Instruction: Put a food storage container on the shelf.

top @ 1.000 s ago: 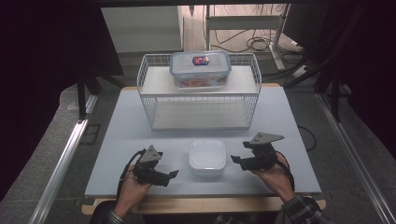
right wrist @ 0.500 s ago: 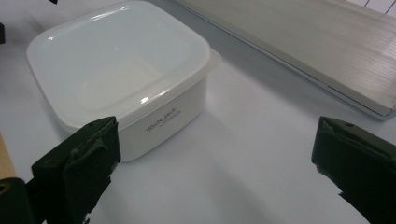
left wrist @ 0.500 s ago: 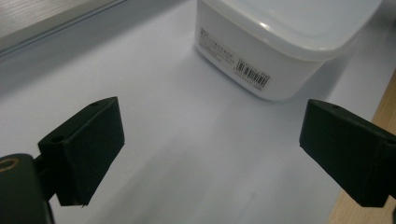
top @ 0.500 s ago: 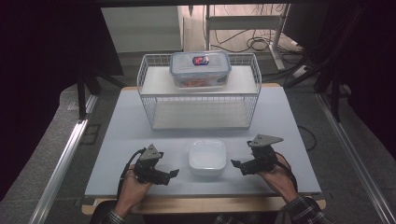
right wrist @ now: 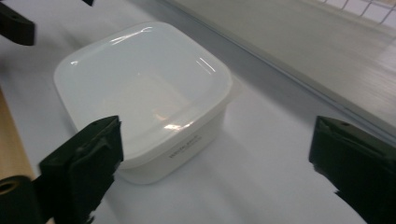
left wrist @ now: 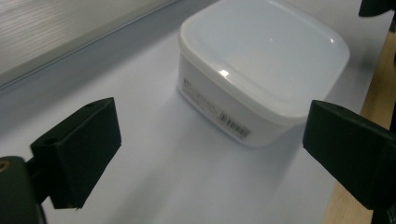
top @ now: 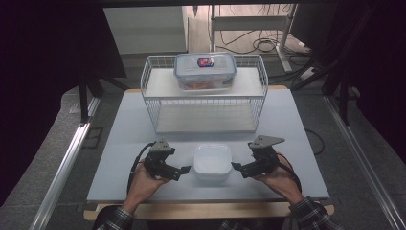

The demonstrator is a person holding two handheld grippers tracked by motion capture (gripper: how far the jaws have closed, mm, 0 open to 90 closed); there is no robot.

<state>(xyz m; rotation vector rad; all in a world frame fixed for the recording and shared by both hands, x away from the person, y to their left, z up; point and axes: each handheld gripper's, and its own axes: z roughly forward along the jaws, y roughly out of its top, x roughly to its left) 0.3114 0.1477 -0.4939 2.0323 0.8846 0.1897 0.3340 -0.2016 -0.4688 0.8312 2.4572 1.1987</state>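
- Centrally, a small white lidded container [top: 212, 162] sits on the pale table [top: 119, 143], near its front edge, between the two grippers.
- Left gripper [top: 184, 169], held in the person's left hand [top: 143, 179], points toward the container's left side; its jaws stand apart with nothing between them, and the tips are just short of the container wall.
- Right gripper [top: 235, 166], held in the right hand [top: 280, 179], faces the container's right side; its jaws have just been opening and stand wide apart, empty, close to the container without touching it.
- From the left gripper view, the container [left wrist: 261, 70] lies ahead of the jaws, a printed label on its side wall.
- Behind it stands a white wire rack [top: 206, 103], with a clear lock-lid food box [top: 205, 72] on its top shelf.
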